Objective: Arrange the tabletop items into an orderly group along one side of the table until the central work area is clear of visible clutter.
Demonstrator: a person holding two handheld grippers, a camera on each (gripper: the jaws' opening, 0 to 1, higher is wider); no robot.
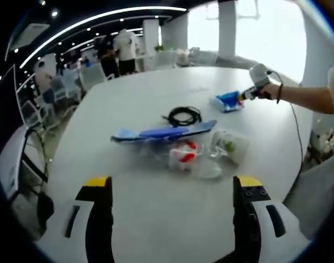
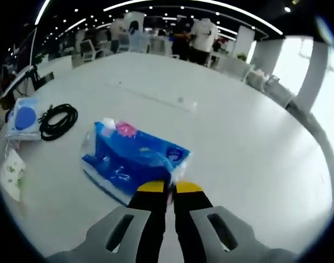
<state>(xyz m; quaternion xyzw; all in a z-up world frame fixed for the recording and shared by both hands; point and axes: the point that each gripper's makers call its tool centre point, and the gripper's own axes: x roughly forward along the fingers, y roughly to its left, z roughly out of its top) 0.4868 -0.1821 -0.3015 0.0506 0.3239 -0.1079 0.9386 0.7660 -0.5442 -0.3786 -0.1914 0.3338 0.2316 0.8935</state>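
1. The right gripper (image 2: 170,189) has its yellow-tipped jaws pinched together on the near edge of a blue tissue pack (image 2: 135,159) lying on the white table (image 2: 238,142).
2. A coiled black cable (image 2: 57,121) lies left of the pack (well apart from it).
3. Farther left sits a blue-and-white packet (image 2: 23,118).

Bright window glare at far side, dim ceiling strip lights, soft blur, fisheye-warped edges

left hand-held gripper (image 1: 172,189): black jaws, yellow tips, grey body | right hand-held gripper (image 2: 170,187): same
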